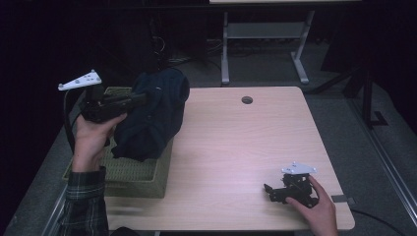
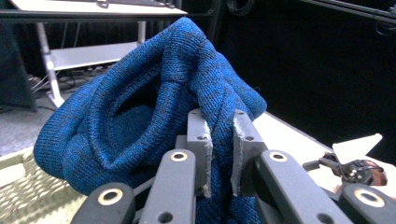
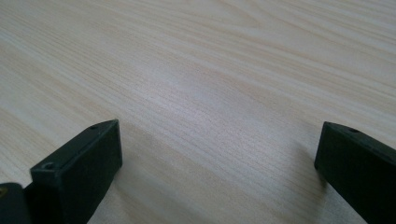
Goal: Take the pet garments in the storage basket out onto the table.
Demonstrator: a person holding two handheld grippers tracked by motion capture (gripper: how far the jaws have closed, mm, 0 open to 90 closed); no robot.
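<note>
I'm looking down on the counter [image 1: 236, 142] and my left gripper [image 1: 140, 98] is up at the far left, jaws pinched tight on a fold of the dark blue knitted garment [image 1: 152, 115]. In the left gripper view the knit [image 2: 140, 102] bunches up right in front of me, a ridge of fabric caught between the two pads [image 2: 201, 140], which sit close together with just that pinch of cloth separating them. The garment hangs in a lump from the grip, its lower part draped down into the woven green basket [image 1: 133, 174] that sits on the left side of the counter, near edge to mid depth. A hand [image 1: 93, 135] in a plaid sleeve carries that gripper, the grey three-cornered plate tilted above it. Over on the near right, my right gripper [image 1: 268, 191] rests low on the bare wood, well apart from the basket and the garment. In the right gripper view its jaws stand wide apart with only pale wood grain [image 3: 210, 84] between them, nothing held. Beyond the counter, a metal frame [image 1: 265, 44] stands on the dark floor.
</note>
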